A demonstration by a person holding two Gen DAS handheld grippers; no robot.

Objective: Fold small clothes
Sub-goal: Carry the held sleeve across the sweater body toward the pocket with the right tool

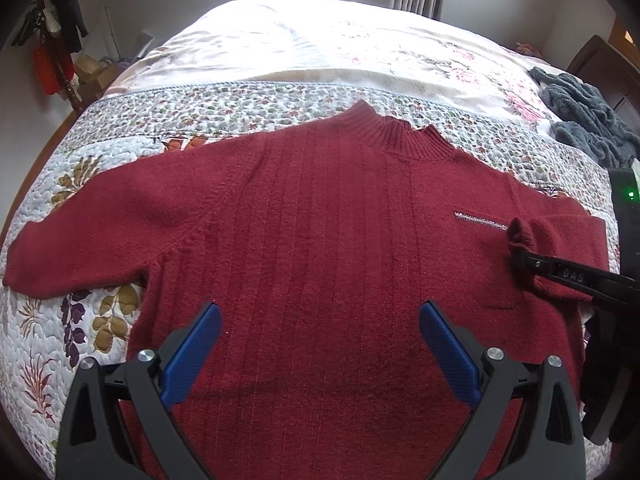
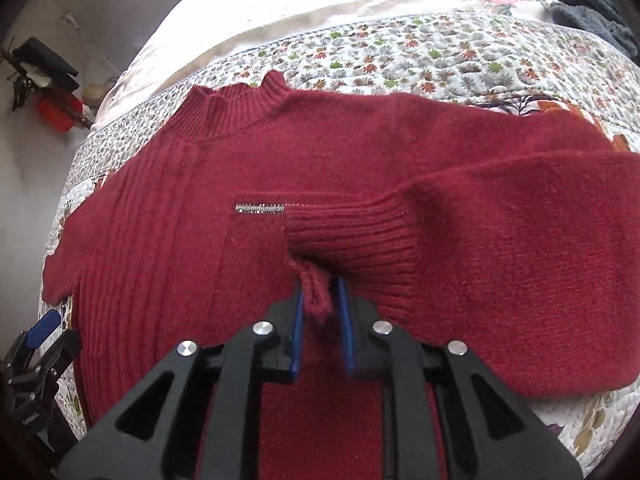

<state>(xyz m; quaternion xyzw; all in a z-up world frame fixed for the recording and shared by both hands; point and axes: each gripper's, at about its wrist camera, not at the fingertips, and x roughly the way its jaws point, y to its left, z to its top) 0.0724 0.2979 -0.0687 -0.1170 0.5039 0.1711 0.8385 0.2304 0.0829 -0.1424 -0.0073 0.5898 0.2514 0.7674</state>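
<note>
A dark red knit sweater (image 1: 312,220) lies flat, front up, on a floral quilt (image 1: 60,320), with its ribbed collar (image 1: 396,132) pointing away. Its left sleeve (image 1: 80,240) stretches out sideways. My left gripper (image 1: 320,312) hovers open over the lower body with nothing between its blue pads. In the right wrist view the other sleeve is folded across the chest, and its ribbed cuff (image 2: 352,236) lies beside a short silver zipper (image 2: 260,208). My right gripper (image 2: 320,296) is shut on a pinch of that cuff's edge.
A grey fluffy garment (image 1: 584,120) lies on the bed at the far right. White floral bedding (image 1: 320,40) covers the far half of the bed. A coat rack with dark clothes (image 1: 52,40) stands by the wall on the left, beyond the bed's edge.
</note>
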